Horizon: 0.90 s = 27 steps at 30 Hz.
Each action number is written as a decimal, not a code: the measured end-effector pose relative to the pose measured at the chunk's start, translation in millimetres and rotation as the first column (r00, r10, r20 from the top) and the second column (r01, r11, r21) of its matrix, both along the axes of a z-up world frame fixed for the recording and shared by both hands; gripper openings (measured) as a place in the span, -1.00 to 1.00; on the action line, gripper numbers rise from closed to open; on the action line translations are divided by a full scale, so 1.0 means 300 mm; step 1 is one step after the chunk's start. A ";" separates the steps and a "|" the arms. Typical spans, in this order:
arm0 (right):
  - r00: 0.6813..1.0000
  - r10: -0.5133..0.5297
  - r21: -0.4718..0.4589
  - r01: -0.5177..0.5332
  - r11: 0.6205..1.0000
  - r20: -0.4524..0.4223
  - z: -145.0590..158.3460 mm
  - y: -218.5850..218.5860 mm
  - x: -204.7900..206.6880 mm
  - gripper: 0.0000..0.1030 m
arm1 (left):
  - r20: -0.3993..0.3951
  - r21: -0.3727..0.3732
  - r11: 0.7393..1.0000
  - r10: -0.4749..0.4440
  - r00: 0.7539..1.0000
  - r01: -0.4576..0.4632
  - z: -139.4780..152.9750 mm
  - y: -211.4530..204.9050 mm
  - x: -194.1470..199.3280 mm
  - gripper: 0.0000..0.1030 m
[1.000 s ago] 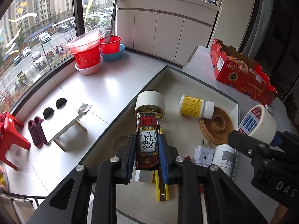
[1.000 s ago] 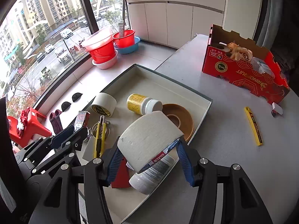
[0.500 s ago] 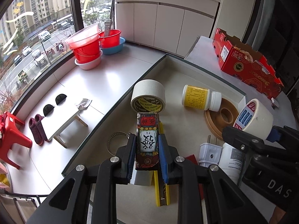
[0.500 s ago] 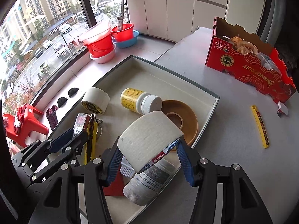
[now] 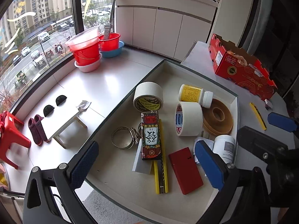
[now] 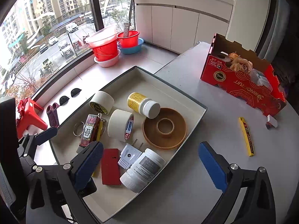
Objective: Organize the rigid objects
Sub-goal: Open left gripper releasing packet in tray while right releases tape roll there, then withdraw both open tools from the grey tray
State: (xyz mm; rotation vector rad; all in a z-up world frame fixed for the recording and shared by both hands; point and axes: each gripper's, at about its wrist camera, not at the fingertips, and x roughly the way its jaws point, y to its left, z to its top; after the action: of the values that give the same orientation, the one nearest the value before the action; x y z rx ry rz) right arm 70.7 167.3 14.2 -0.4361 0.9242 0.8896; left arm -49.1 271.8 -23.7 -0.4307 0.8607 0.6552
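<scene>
A shallow white tray (image 5: 235,100) (image 6: 202,112) on the grey table holds the sorted items. A patterned card box (image 5: 150,136) (image 6: 89,129) lies in it on a yellow cutter (image 5: 162,168). A white tape roll (image 5: 188,121) (image 6: 121,125) lies beside it. My left gripper (image 5: 147,169) is open and empty above the tray's near part. My right gripper (image 6: 149,168) is open and empty above the tray's near right corner. Another yellow cutter (image 6: 246,136) (image 5: 257,115) lies on the table outside the tray.
The tray also holds a second tape roll (image 6: 101,102), a yellow-labelled bottle (image 6: 143,104), a brown tape ring (image 6: 164,128), a white bottle (image 6: 143,169), a plug (image 6: 129,155), a red box (image 6: 110,166) and hose clamps (image 5: 122,140). A red carton (image 6: 243,82) stands far right.
Both grippers have opened. The card box left my left gripper and now lies in the tray. The white tape roll left my right gripper and rests in the tray beside it.
</scene>
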 end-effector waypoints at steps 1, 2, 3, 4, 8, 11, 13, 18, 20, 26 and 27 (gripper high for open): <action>1.000 -0.005 0.011 0.005 1.000 -0.020 0.007 -0.015 -0.002 0.98 | 0.017 0.006 1.000 -0.008 1.000 0.008 0.013 -0.010 -0.011 0.99; 0.999 -0.010 0.021 0.011 1.000 -0.043 0.015 -0.030 -0.003 0.98 | 0.033 0.018 1.000 -0.012 0.999 0.011 0.029 -0.024 -0.027 0.99; 0.998 -0.016 0.029 0.018 0.999 -0.067 0.021 -0.045 -0.005 0.98 | 0.037 0.027 1.000 -0.009 0.999 0.008 0.043 -0.038 -0.041 0.99; 0.996 -0.021 0.035 0.025 0.999 -0.088 0.028 -0.057 -0.008 0.98 | 0.025 0.034 0.999 -0.007 1.000 0.006 0.054 -0.053 -0.055 0.99; 0.993 -0.044 0.030 0.048 0.998 -0.110 0.061 -0.088 -0.029 0.98 | -0.035 -0.016 1.000 0.005 0.999 -0.006 0.056 -0.101 -0.102 0.99; 0.994 -0.031 0.003 0.031 1.000 -0.105 0.084 -0.089 -0.066 0.98 | -0.039 -0.072 0.997 0.039 0.998 -0.042 0.063 -0.126 -0.140 0.99; 0.996 -0.037 -0.038 0.034 0.999 -0.081 0.099 -0.084 -0.092 0.98 | -0.063 -0.072 0.995 0.068 0.996 -0.073 0.079 -0.140 -0.155 0.99; 0.991 -0.037 -0.056 0.030 0.998 -0.131 0.129 -0.077 -0.117 0.98 | -0.086 -0.070 0.992 0.102 0.991 -0.108 0.145 -0.154 -0.178 0.99; 0.990 -0.033 -0.059 0.025 0.998 -0.138 0.143 -0.070 -0.124 0.98 | -0.078 -0.075 0.990 0.110 0.991 -0.116 0.171 -0.152 -0.184 0.99; 0.995 -0.018 -0.081 0.010 0.997 -0.097 0.181 -0.037 -0.144 0.98 | -0.091 -0.069 0.989 0.125 0.988 -0.132 0.200 -0.147 -0.178 0.99; 0.995 -0.017 -0.081 0.009 0.997 -0.096 0.184 -0.033 -0.146 0.98 | -0.091 -0.070 0.989 0.125 0.988 -0.131 0.200 -0.148 -0.178 0.99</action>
State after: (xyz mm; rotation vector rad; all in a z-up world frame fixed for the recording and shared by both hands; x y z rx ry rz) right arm 27.0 157.4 69.3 -0.4587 1.0539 0.8696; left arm -102.4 227.5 36.3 -0.5324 0.9479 0.7658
